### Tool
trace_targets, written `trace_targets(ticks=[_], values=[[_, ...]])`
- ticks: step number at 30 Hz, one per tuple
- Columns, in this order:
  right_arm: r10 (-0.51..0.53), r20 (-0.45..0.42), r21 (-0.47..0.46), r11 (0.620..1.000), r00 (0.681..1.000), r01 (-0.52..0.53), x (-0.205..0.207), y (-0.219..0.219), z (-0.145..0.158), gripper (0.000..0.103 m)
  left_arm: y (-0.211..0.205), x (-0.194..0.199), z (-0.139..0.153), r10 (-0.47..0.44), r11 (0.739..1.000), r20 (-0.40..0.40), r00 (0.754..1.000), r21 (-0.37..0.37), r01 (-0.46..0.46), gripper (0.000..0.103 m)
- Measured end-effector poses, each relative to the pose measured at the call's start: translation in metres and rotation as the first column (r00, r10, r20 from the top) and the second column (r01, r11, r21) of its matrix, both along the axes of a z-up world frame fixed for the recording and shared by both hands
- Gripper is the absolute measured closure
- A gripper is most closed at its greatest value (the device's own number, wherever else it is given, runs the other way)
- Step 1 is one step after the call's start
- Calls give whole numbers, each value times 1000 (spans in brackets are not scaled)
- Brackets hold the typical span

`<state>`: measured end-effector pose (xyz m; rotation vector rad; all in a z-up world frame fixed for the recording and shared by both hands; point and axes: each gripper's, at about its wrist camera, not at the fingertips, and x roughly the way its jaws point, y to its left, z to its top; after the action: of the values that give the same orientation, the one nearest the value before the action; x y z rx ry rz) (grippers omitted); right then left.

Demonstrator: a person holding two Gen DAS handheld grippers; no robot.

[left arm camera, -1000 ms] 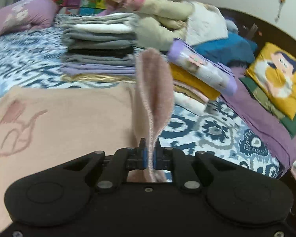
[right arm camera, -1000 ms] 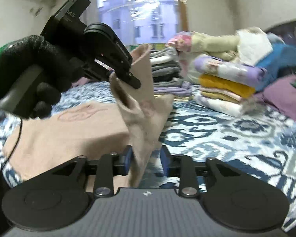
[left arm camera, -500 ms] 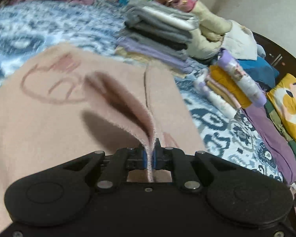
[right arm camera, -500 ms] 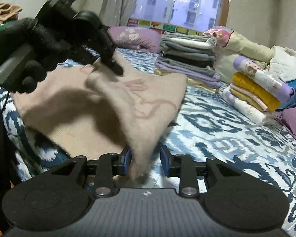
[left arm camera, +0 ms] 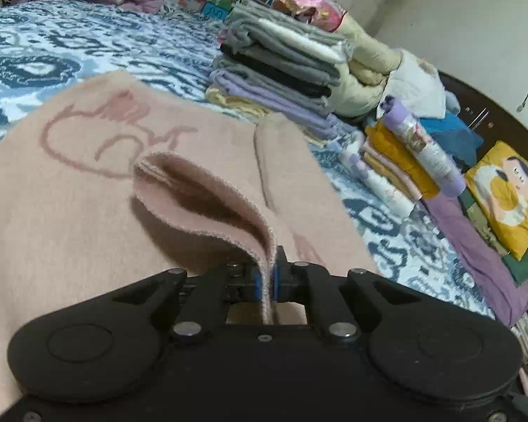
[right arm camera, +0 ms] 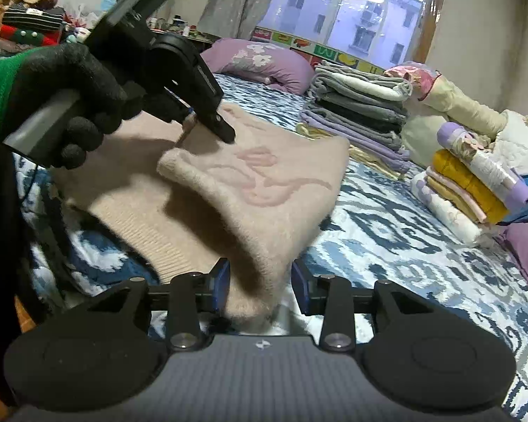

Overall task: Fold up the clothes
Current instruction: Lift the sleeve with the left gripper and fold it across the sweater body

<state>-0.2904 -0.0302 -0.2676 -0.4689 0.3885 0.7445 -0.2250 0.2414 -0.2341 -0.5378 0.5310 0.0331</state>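
Now lowered onto the bed, pink sweater (left arm camera: 70,211) folded over, left gripper (left arm camera: 266,277) jaws pinching its edge, right gripper (right arm camera: 260,283) jaws parted around it.

We cannot see where the pink sweater (left arm camera: 70,218) ends, since the left gripper (left arm camera: 265,277) body covers its near edge and the frame cuts its left side. In the right wrist view the sweater's corner hangs blurred between the right gripper (right arm camera: 260,283) fingers (right arm camera: 221,281), so we cannot tell if they touch it.

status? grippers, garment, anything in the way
Left gripper shut on sweater edge. Right gripper partly open around a thick fold. Sweater half folded on bed. Nothing in the way.
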Motion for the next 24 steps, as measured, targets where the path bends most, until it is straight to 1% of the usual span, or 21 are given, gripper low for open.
trace_targets(ticks=[2, 4, 6, 7, 10, 13, 14, 17, 19, 21, 23, 24], values=[[1, 0, -8, 1000, 1000, -1, 1, 3, -1, 66, 2, -2, 7, -2, 1000, 25, 1000, 18, 2, 98], [13, 9, -21, 1000, 1000, -13, -1, 6, -3, 66, 4, -5, 14, -3, 999, 43, 999, 52, 1, 98], [29, 23, -40, 999, 999, -28, -3, 11, -5, 67, 8, -10, 17, -8, 998, 43, 999, 63, 6, 98], [36, 27, -50, 998, 999, -35, -4, 12, -6, 68, 10, -12, 15, -10, 998, 27, 1000, 65, 9, 98], [45, 31, -78, 996, 999, -42, -4, 16, -8, 69, 16, -11, -3, -16, 998, -62, 998, 67, 20, 98], [38, 43, -95, 995, 998, -33, -5, 18, -8, 70, 23, -9, -19, -6, 999, -125, 992, 34, 10, 98], [40, 52, -104, 994, 998, -34, -7, 18, -8, 71, 24, -11, -18, -5, 1000, -121, 993, 27, 9, 98], [51, 77, -124, 991, 996, -42, -12, 19, -8, 71, 22, -18, -5, -27, 999, -57, 998, 36, 29, 98], [48, 94, -129, 991, 994, -36, -12, 19, -8, 71, 22, -21, 0, -39, 999, -29, 999, 24, 39, 98], [33, 132, -129, 992, 991, -16, -13, 19, -7, 71, 23, -24, 4, -51, 999, -4, 999, 6, 51, 98], [43, 148, -91, 995, 988, -30, -14, 15, -2, 71, 24, -20, 0, -48, 999, -46, 998, 7, 48, 98], [48, 152, -82, 996, 987, -36, -15, 14, -1, 71, 23, -16, -6, -37, 999, -96, 995, 27, 40, 98]])
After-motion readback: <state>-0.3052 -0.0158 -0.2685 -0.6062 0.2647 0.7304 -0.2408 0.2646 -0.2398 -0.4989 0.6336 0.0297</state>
